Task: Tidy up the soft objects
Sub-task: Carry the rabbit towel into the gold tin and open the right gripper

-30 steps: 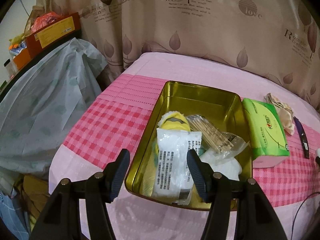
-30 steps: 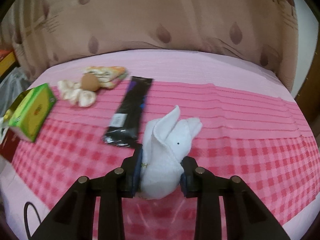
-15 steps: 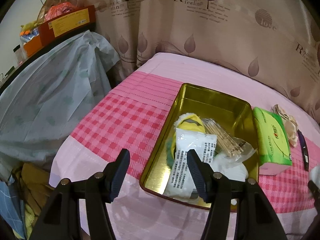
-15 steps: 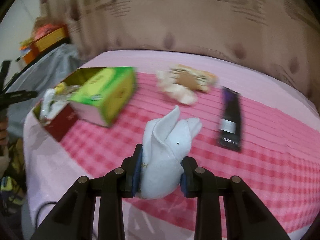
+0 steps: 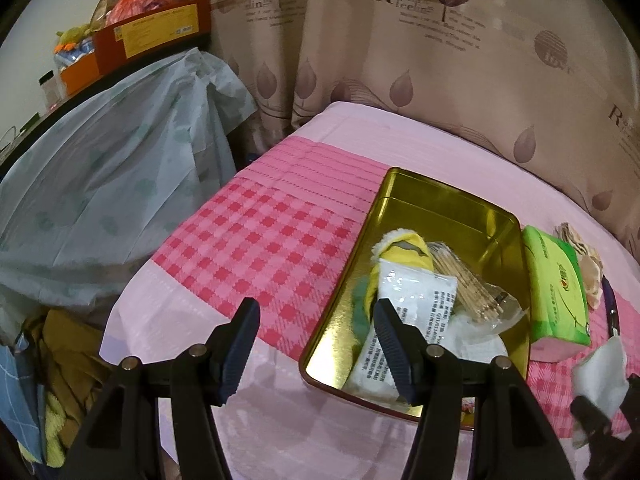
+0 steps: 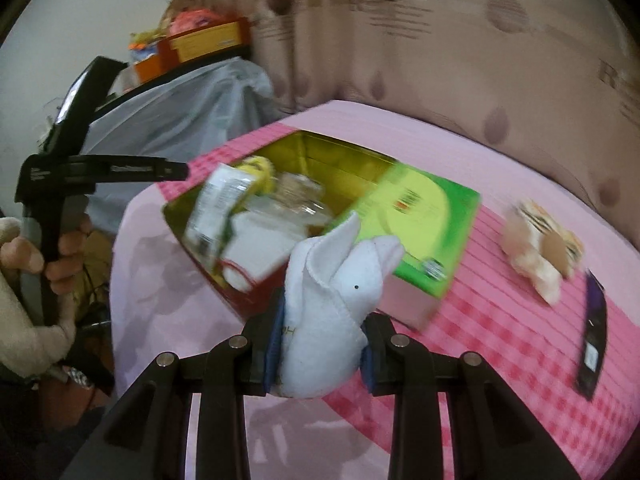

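White towel rabbit [image 6: 334,304]: soft folded toy with a dot eye and two upright ears, pinched at its base in the right tongs [image 6: 320,354], whose jaws stand narrow and press on both flanks; carried above the pink checked cloth of the worktop [image 6: 500,340], on the near side of the gold tin [image 5: 444,216]. Gold tin: open rectangular tray, its near half already stocked with a yellow plush [image 5: 404,248], a white printed sachet [image 5: 404,312], a clear bag of wooden sticks [image 5: 464,284] and something white under them; its far half bare. Green tissue pack [image 6: 424,224]: lying against the right wall of the tin, between the rabbit and the bare half. Beige plush [image 6: 540,252] and dark wrapped bar [image 6: 592,340]: beyond the tissue pack, well right of the tin. Left tongs [image 5: 316,344]: jaws wide, holding nothing, hanging over the tin's near left corner. Handling note, as a judgement: the step in hand is likely delivery of the rabbit into the tin. Best done by keeping it high enough to clear the tissue pack and the tin wall, aiming for the bare far half rather than the stacked near half, lowering until the base rests, then releasing; the squeeze should stay light so the folds hold. The left tongs might steady the tin rim.
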The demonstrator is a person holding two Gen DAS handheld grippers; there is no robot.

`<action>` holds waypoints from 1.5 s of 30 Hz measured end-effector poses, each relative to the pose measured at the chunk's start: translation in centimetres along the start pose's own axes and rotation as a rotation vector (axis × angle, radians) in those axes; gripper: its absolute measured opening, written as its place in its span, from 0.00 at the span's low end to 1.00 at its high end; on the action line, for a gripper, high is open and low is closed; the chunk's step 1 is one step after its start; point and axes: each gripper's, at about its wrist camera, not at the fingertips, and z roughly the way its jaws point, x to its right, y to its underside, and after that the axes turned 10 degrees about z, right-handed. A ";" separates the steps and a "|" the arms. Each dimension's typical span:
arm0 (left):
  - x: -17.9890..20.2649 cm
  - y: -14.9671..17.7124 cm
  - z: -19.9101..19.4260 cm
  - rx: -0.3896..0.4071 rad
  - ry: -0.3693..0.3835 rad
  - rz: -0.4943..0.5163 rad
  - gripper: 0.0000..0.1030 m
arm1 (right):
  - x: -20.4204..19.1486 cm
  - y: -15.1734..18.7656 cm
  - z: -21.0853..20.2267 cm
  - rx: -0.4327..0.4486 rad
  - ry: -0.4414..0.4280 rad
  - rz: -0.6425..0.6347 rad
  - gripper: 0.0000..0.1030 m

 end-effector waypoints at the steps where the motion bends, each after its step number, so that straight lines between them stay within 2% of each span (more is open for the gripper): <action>1: -0.2 0.0 0.0 0.000 -0.003 -0.005 0.59 | -0.5 -0.3 0.3 -0.001 -0.008 -0.007 0.28; 13: -1.5 0.0 -0.1 0.013 -0.048 -0.056 0.59 | -3.8 -5.3 5.8 0.013 -0.039 -0.038 0.28; 26: -2.9 -0.1 0.0 0.026 -0.056 -0.106 0.59 | -3.9 -7.9 11.6 -0.025 -0.016 0.012 0.30; 29: -3.0 -0.1 0.2 0.019 -0.054 -0.112 0.59 | -4.1 -7.5 12.0 -0.036 -0.021 0.001 0.38; 33: -3.0 -0.1 0.2 0.020 -0.053 -0.111 0.59 | -3.8 -7.5 11.4 -0.005 -0.020 0.017 0.56; 45: -2.8 0.1 0.5 0.021 -0.055 -0.107 0.59 | -2.7 -6.6 6.6 0.063 -0.041 0.043 0.69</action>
